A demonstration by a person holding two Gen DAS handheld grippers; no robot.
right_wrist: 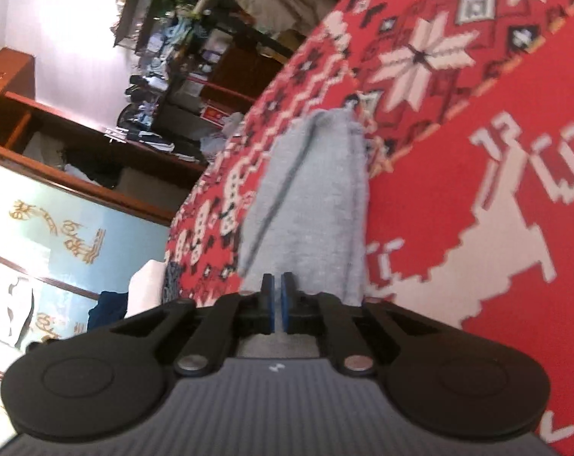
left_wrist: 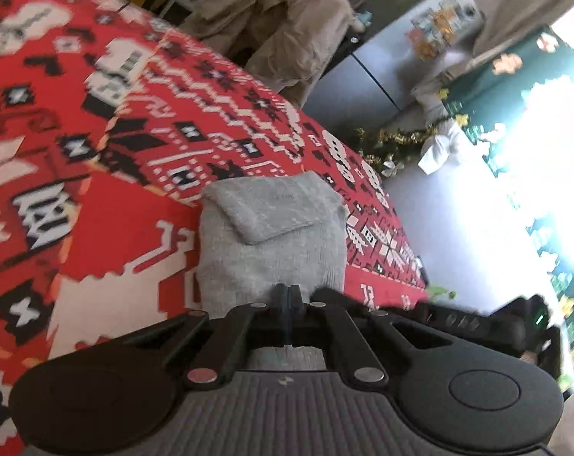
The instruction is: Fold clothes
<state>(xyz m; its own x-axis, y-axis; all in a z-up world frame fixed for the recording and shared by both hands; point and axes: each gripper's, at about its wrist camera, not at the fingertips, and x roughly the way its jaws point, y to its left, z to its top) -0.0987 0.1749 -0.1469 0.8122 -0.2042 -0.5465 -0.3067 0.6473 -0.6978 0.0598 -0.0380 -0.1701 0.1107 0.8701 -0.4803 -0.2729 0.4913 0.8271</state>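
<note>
Both grippers sit low at the near edge of the grey knit (left_wrist: pixel 271 235), which lies on the red patterned cloth (left_wrist: pixel 108 228) near that cloth's edge. Left gripper (left_wrist: pixel 288 294): jaws pressed right together, tips at the knit's near hem. Whether any fabric is pinched, can't tell; the tips hide the contact. Right gripper (right_wrist: pixel 277 285): jaws nearly together, only a thin slit between the blue pads, tips over the near end of the same knit (right_wrist: pixel 305 197). No clear bite visible there either.

The garment is already partly folded, w/ a flap doubled over on top in the left view. From the right it reads as a long narrow strip w/ a crease running down it.

Handling, my read: soft, light, floppy, thick-ish knit. Zero stiffness, so it'll sag and drape the second it's lifted. Not slippery, and it should grip the pads fine. Not fragile, though it could stretch if yanked.

Best hold, imo: the two near corners, through all layers, one gripper each, so the fold doesn't fall open. Lift both together.
</note>
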